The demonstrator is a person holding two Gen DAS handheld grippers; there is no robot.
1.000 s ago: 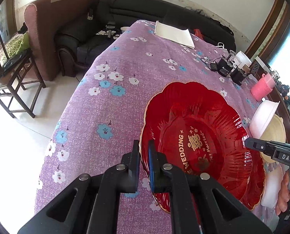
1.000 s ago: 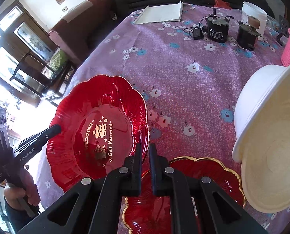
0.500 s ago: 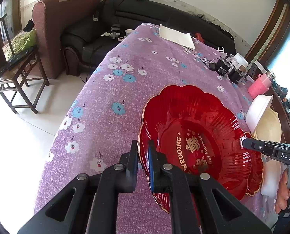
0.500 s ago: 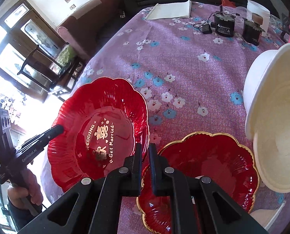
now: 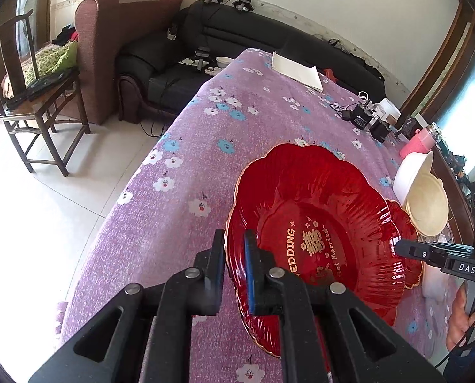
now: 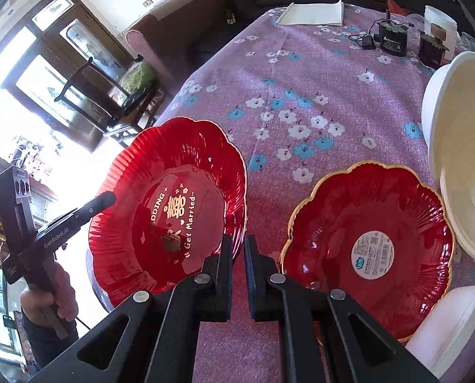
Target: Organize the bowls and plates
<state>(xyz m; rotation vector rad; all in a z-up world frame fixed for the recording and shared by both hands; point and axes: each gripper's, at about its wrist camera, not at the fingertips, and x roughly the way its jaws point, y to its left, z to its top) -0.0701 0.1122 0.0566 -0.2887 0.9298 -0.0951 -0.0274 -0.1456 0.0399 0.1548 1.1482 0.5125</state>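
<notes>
Both grippers are clamped on the same wedding plate [image 6: 170, 210], lifted and tilted above the purple tablecloth [image 6: 301, 76]. The left gripper [image 5: 234, 249] pinches its near rim, the right gripper [image 6: 238, 249] grips the opposite edge. Just beside that plate, the second red plate [image 6: 368, 245] lies flat on the cloth, with the cream bowl [image 6: 461, 146] leaning at its far side.

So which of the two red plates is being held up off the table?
The red plate with gold wedding lettering, gripped at its rims; the red plate with a round sticker lies flat.
</notes>
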